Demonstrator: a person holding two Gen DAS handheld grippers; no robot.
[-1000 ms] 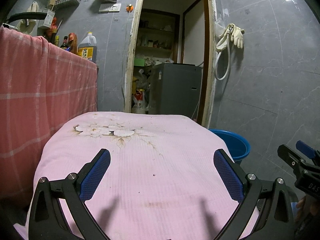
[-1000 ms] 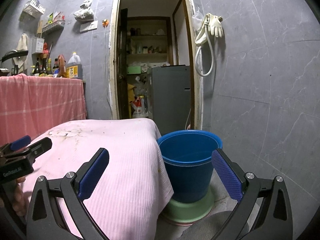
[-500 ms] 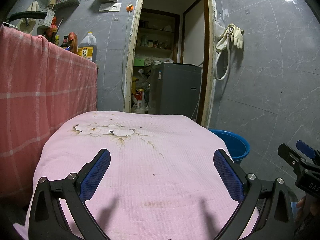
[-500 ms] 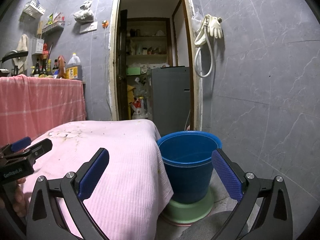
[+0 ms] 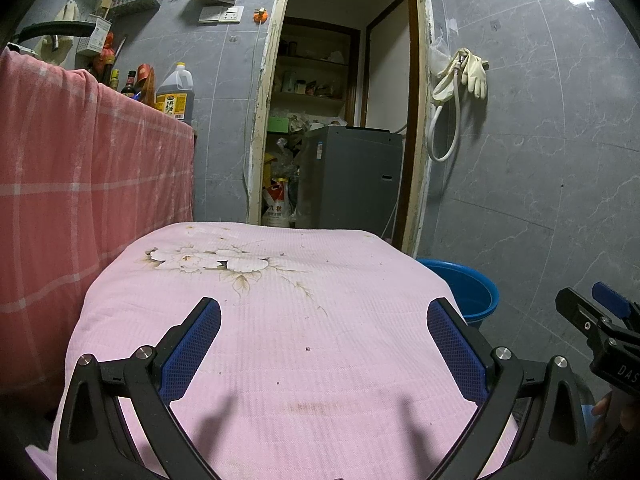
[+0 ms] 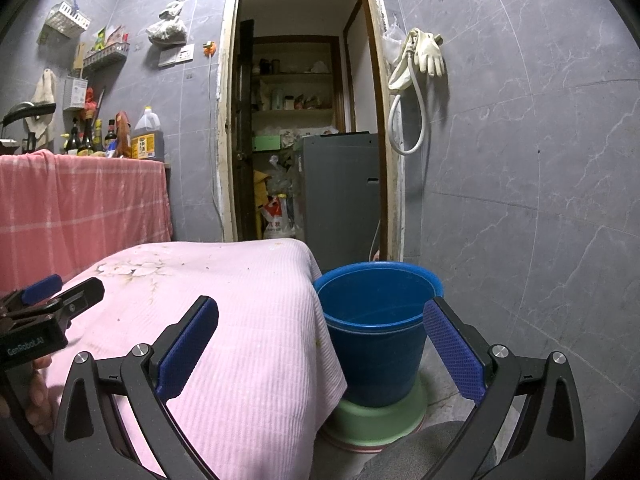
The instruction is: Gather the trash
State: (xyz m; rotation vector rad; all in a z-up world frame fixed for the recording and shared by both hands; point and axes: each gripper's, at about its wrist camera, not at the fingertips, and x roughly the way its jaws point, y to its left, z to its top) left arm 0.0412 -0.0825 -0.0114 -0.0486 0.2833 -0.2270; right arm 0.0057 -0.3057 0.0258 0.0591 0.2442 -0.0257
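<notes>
A pink cloth with a flower print covers a table (image 5: 280,312) (image 6: 248,312). Only small crumbs and stains show on it, such as a dark speck (image 5: 308,348); I see no larger piece of trash. A blue bucket (image 6: 376,332) stands on the floor at the table's right side, on a green base (image 6: 380,416); its rim also shows in the left wrist view (image 5: 468,284). My left gripper (image 5: 324,344) is open and empty above the cloth. My right gripper (image 6: 320,344) is open and empty, straddling the table's right edge and the bucket.
A higher counter under a red checked cloth (image 5: 80,184) stands at the left with bottles and an oil jug (image 5: 176,94). An open doorway (image 5: 340,120) leads to a storeroom with a grey appliance (image 6: 340,192). Rubber gloves and a hose (image 6: 420,60) hang on the tiled wall.
</notes>
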